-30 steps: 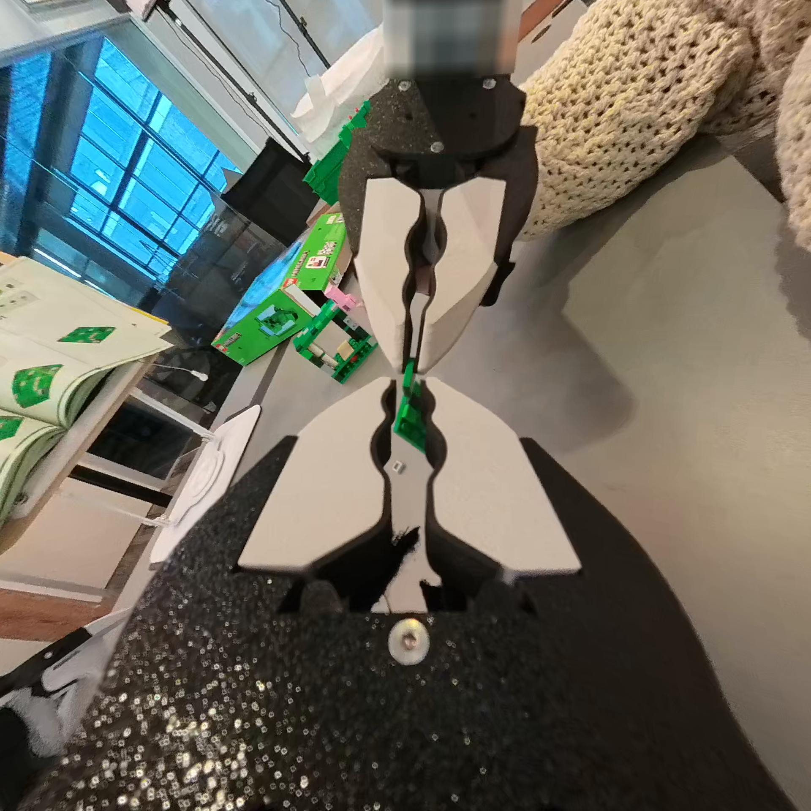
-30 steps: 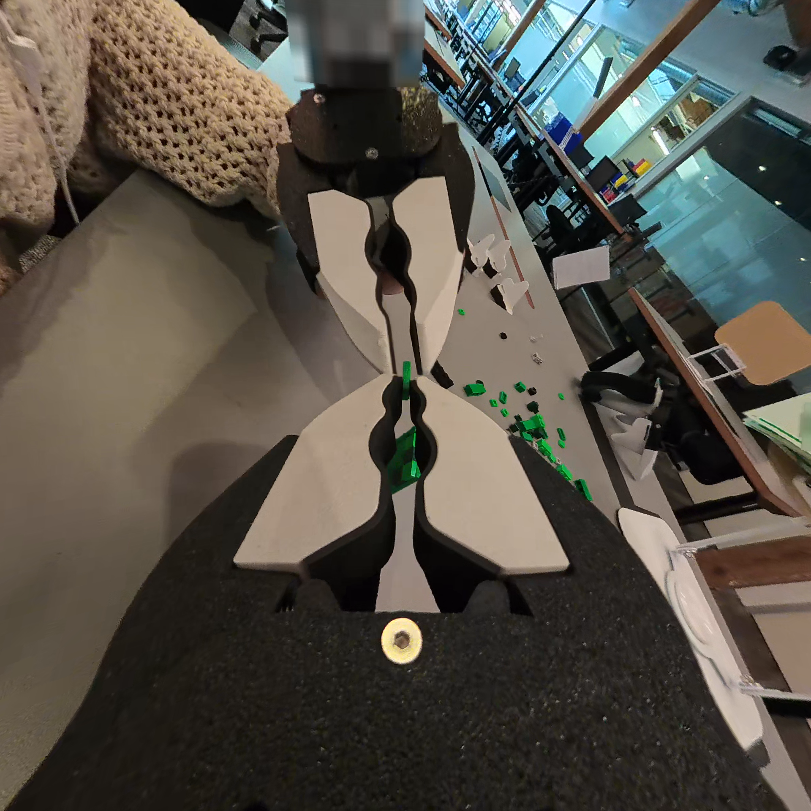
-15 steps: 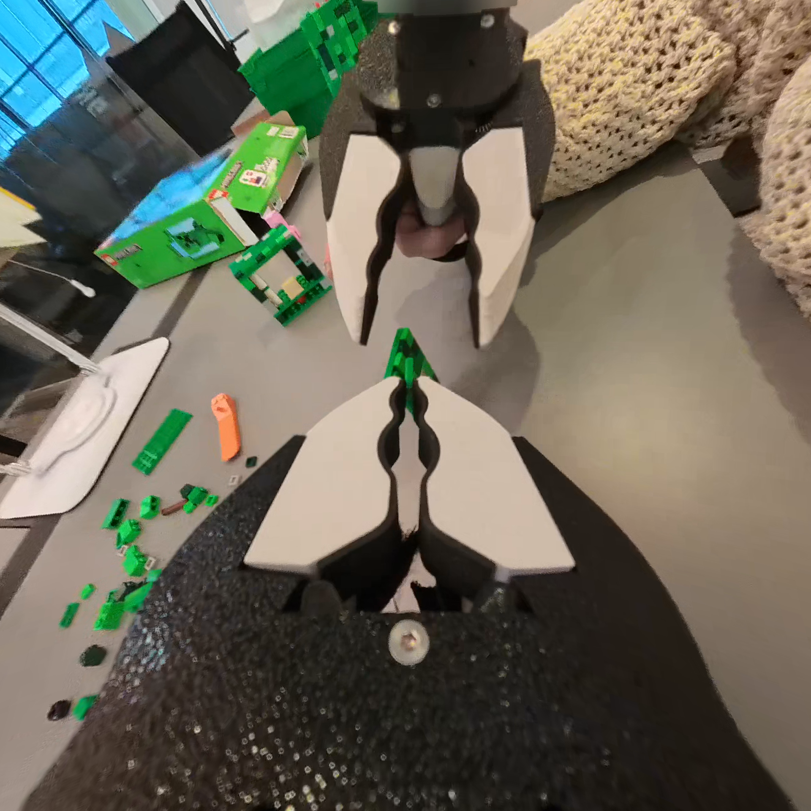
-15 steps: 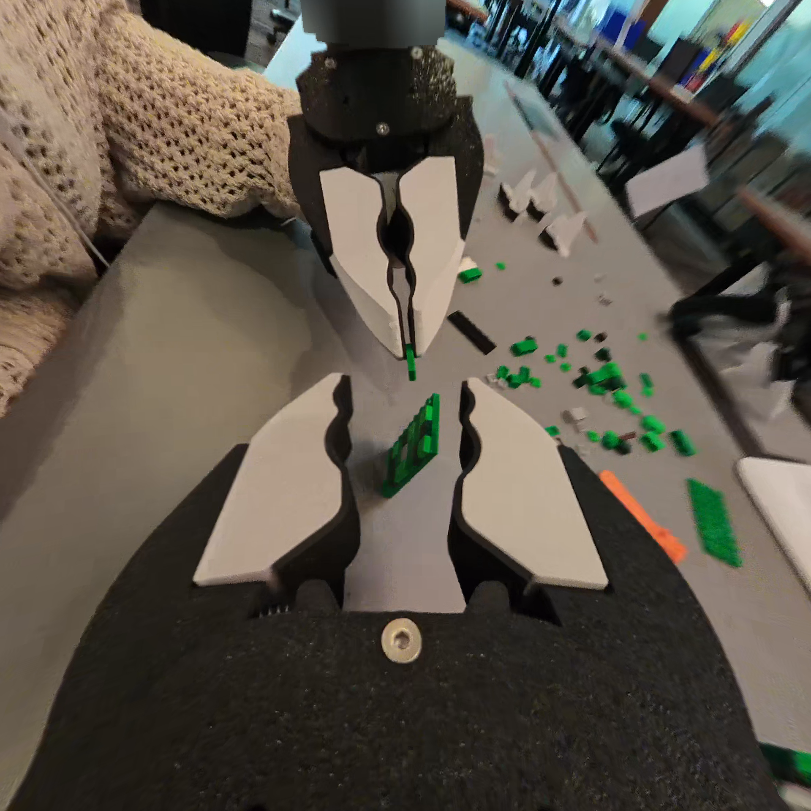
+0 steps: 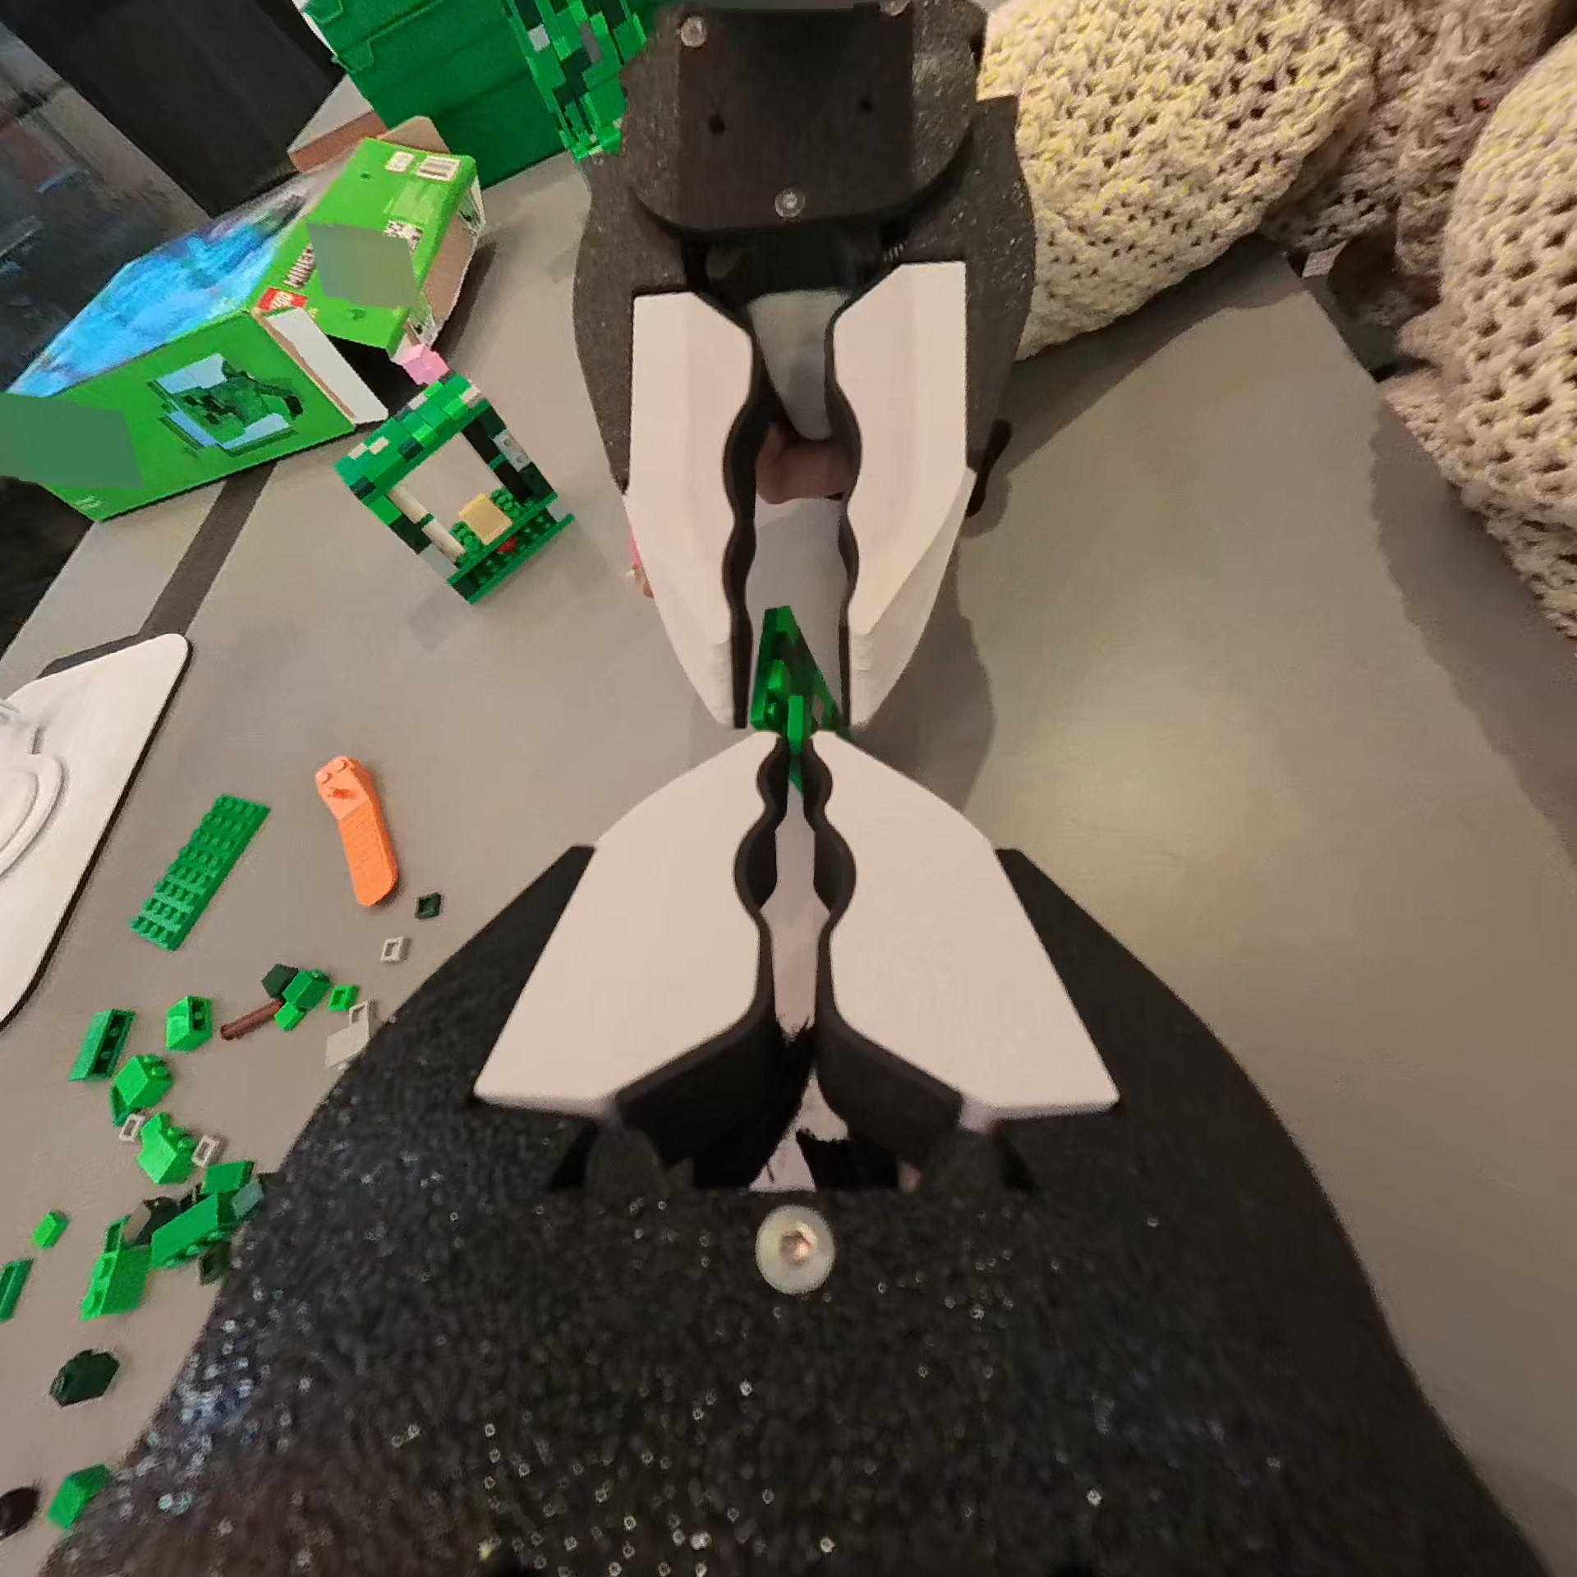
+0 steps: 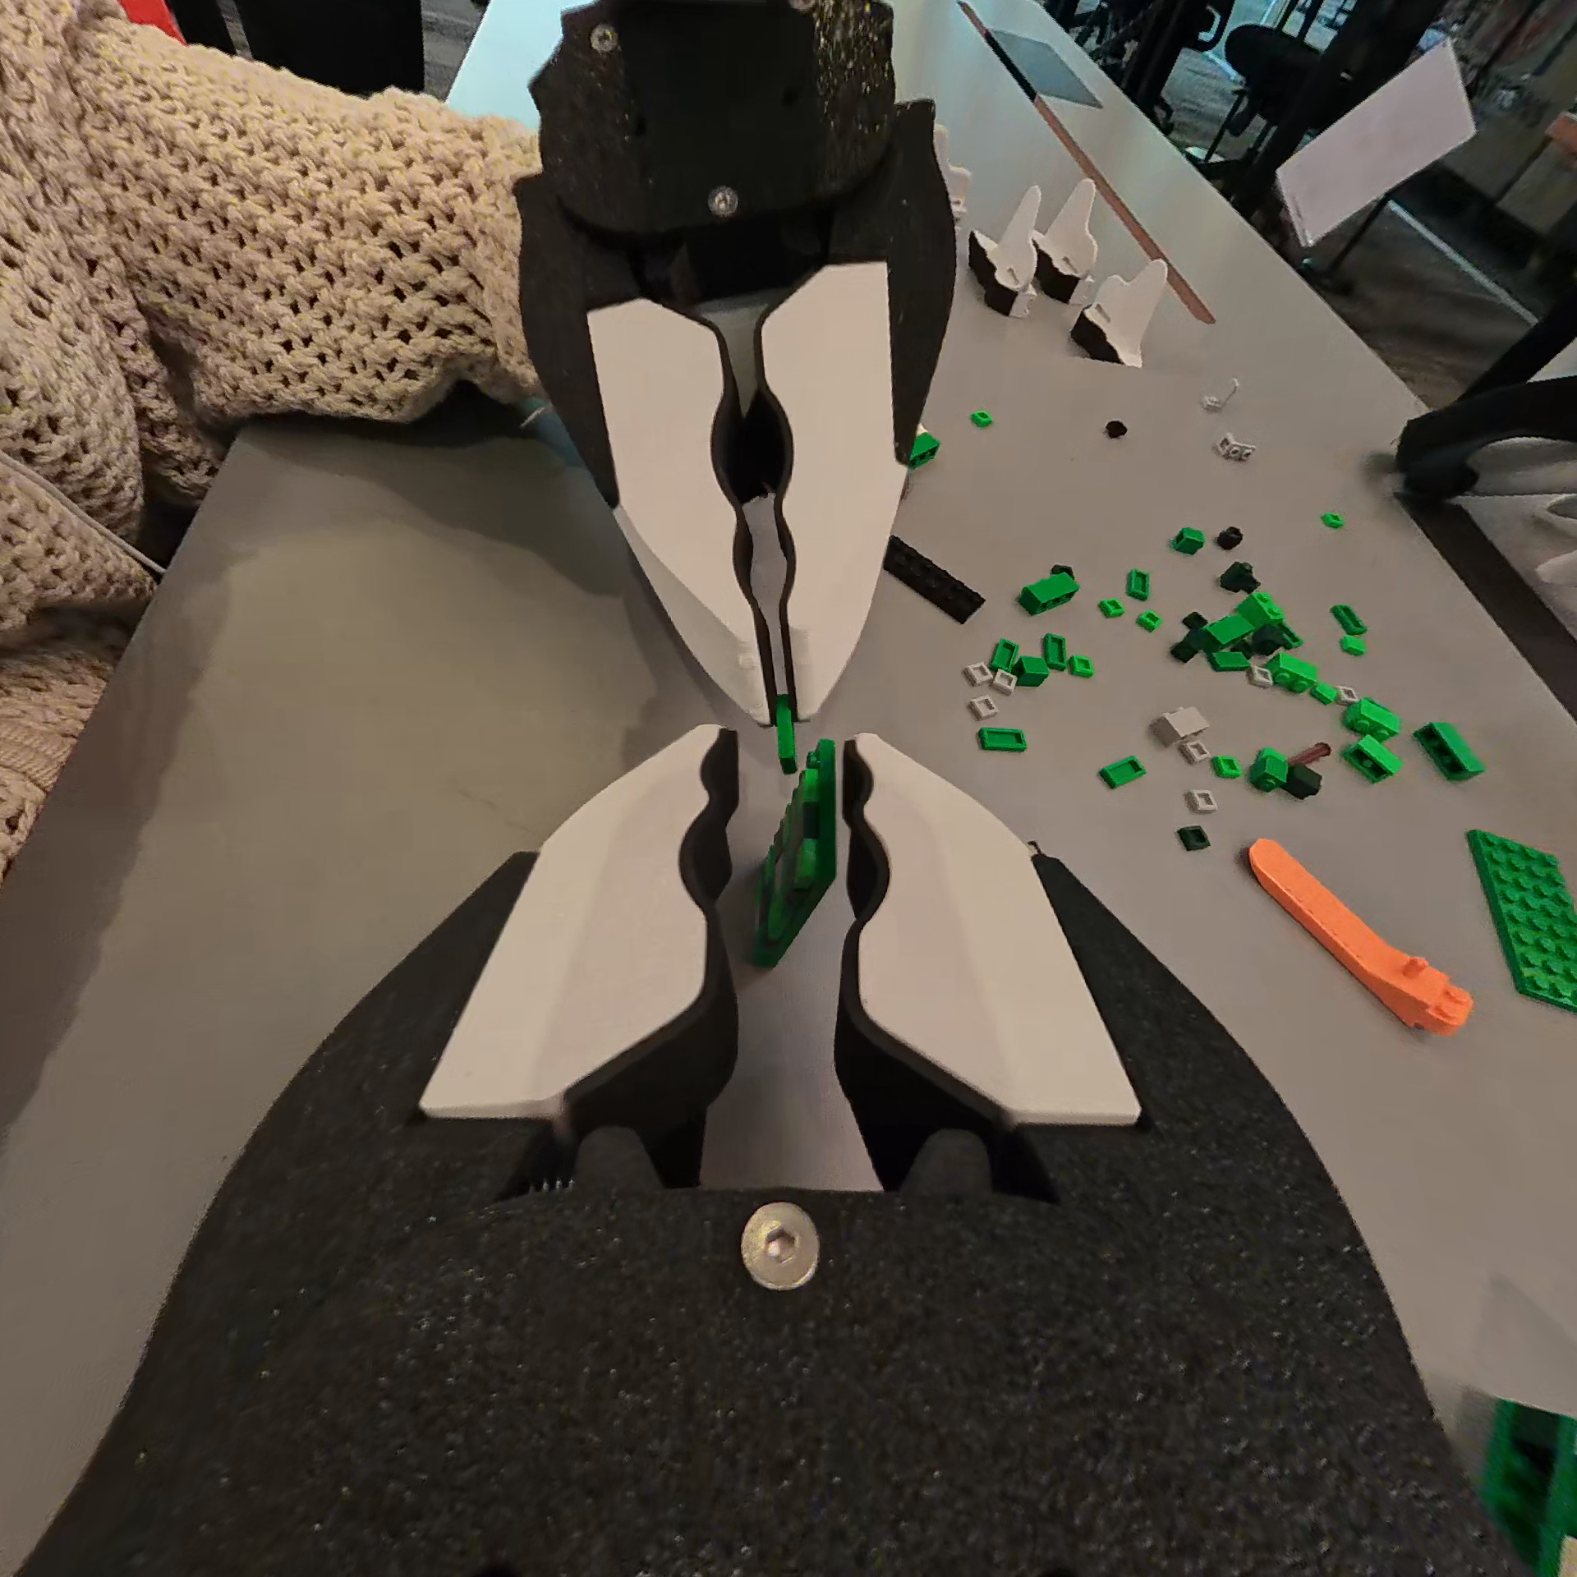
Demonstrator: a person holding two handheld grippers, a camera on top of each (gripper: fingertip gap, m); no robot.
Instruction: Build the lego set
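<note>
Lego plate (image 6: pixel 794 862) between right gripper (image 6: pixel 789 742) fingers, contact unclear.

My two wrist cameras face each other close over the desk (image 5: pixel 1195 768), sharing the green plate (image 6: pixel 798 862) between them.

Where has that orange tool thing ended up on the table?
The orange tool lies flat on the grey table, right of the open right tongs in the right wrist view, between the scattered green bricks and a green plate.
</note>
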